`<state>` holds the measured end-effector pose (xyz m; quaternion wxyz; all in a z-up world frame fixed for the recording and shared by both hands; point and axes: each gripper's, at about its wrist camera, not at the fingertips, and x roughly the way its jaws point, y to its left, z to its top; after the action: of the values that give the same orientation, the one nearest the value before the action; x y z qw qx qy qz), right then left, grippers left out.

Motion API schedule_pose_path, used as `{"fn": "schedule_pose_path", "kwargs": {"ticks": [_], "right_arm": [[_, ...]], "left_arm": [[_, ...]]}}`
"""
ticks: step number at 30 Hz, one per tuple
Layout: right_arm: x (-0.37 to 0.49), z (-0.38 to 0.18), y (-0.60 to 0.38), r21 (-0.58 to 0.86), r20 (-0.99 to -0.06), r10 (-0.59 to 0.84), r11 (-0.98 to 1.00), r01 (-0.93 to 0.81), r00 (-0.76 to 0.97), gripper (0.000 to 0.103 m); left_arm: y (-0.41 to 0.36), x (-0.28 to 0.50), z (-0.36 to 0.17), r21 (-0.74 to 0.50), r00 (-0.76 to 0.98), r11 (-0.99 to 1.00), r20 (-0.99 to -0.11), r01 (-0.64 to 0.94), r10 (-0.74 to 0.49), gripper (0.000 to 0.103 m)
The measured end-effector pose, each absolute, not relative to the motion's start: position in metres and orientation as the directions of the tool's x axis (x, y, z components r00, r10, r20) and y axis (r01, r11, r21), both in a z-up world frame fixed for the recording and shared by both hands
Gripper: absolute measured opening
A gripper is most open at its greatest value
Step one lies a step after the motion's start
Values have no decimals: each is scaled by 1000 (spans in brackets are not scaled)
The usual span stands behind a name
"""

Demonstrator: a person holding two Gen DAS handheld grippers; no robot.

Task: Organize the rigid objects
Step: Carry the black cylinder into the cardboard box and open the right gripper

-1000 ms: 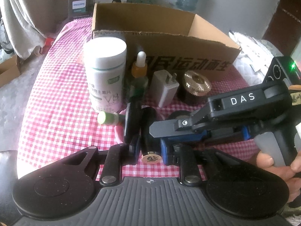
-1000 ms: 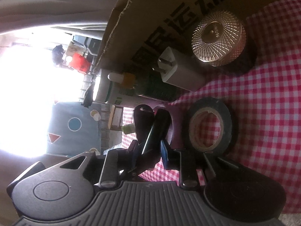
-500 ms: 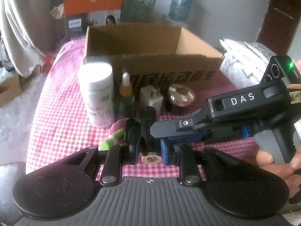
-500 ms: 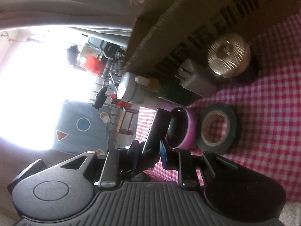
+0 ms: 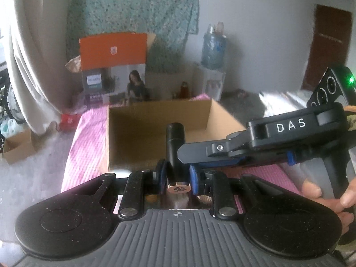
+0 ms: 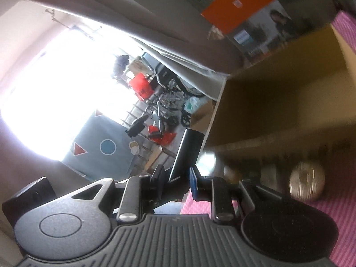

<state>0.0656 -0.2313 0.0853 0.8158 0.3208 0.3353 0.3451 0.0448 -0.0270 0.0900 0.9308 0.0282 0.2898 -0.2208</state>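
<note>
I have lifted both grippers, left gripper point(image 5: 175, 174) and right gripper point(image 6: 175, 178) clamped together on one black tube point(image 5: 175, 146) before the box point(image 5: 155, 120); uneven pulling could twist it loose

Black cylinder point(image 5: 175, 149) with brass end cap, above open cardboard box point(image 5: 142, 133).

White capital letters "DAS" stand on the black body of the right gripper point(image 5: 289, 125), seen from the left wrist camera. Behind the open brown cardboard box point(image 5: 138, 133), an orange-topped retail carton point(image 5: 113, 51) carries a small white shield emblem on its orange panel and the word "PHILIPS" in white on a grey panel below. Dark printed characters on the cardboard box's outer wall, in the right wrist view, are too blurred to read.
</note>
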Motion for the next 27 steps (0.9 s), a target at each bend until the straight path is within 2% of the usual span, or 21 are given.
{"fn": "schedule_pose_path", "kwargs": {"ticks": [7,16,19,22,27], "right_arm": [[151,96,-235,773,-370,792,552,-313,485,26],[282,40,-218,797,-526,777,592,-117,347,26],[312,21,-213,796,-554,770,601,-70,317,24],[332,7,-203,787,-581,757,616,-33,298,24],[345,-5,-190,762,-621,733,648,-6,276,24]], "left_arm": [[-35,123,93,-99,705,916,-608,389,-365,21],[-27,239,44,-163,557,934,-765,317,-322,21],[-32,261,34,-97,542,955,-805,282,-242,23],[-41,268,26,-9,561,962,-811,274,-168,26],[-30,261,32,-58,566,966,-801,253,-196,31]]}}
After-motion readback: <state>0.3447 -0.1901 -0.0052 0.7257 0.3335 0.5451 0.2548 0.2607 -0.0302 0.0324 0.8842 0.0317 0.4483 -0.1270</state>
